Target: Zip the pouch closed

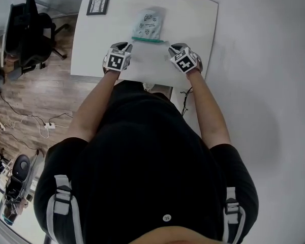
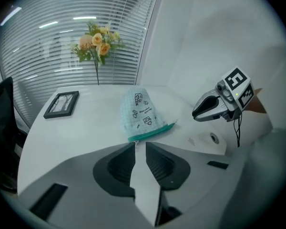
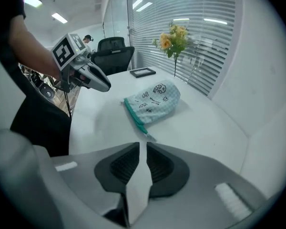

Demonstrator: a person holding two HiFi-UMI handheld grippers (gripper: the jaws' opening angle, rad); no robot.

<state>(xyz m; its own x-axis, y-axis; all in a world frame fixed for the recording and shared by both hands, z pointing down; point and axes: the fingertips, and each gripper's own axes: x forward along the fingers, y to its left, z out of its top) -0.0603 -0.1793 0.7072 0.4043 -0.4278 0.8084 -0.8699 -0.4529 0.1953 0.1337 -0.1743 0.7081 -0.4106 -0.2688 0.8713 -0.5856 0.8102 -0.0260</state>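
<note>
On the white table (image 1: 193, 19), the pouch (image 1: 148, 24) is laid flat, its teal zip edge turned toward both grippers. Black drawings and small writing are printed on its pale checked fabric, but no word can be read. The left gripper (image 1: 125, 47) and right gripper (image 1: 174, 49) are held just short of that edge, each with jaws parted by a narrow gap and nothing gripped.

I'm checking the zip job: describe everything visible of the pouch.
The pouch is pale blue-green checked fabric with dark printed doodles, a teal zip band along its near edge and a small pull at one end. It lies on the white table; the left gripper and right gripper stand clear, open.
</note>
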